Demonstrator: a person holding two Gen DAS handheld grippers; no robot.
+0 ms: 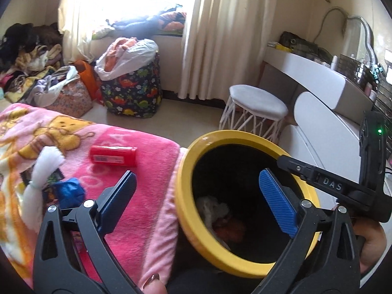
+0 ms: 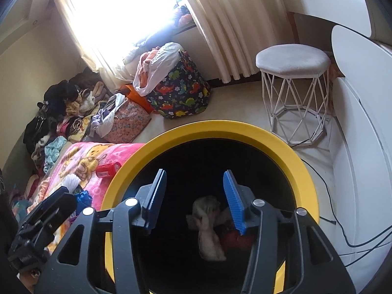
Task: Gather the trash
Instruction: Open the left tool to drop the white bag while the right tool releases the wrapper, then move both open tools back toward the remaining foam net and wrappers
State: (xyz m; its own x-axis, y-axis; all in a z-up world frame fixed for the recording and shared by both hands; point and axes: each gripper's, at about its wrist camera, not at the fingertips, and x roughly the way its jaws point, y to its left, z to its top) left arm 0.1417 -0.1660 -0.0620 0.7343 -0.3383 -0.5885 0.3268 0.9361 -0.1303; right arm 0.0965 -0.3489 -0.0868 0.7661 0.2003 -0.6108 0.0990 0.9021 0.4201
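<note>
A yellow-rimmed bin [image 1: 215,137] with a black inside stands beside the bed; white crumpled paper [image 1: 213,208] and reddish trash lie at its bottom. The bin rim [image 2: 220,127] fills the right wrist view, with the paper [image 2: 208,223] inside. On the pink blanket [image 1: 147,208] lie a red bottle [image 1: 113,156], a blue crumpled wrapper [image 1: 69,191] and white tissue [image 1: 46,166]. My left gripper [image 1: 196,181] is open and empty, straddling the bed edge and the bin. My right gripper [image 2: 194,178] is open and empty over the bin mouth; its body shows in the left wrist view [image 1: 330,183].
A white wire-legged stool [image 1: 254,107] stands beyond the bin. A white dressing table [image 1: 325,83] runs along the right. A dinosaur-print bag [image 1: 132,90] and piled clothes [image 1: 29,61] sit on the floor by the curtains. Black cables [image 2: 343,220] trail on the floor.
</note>
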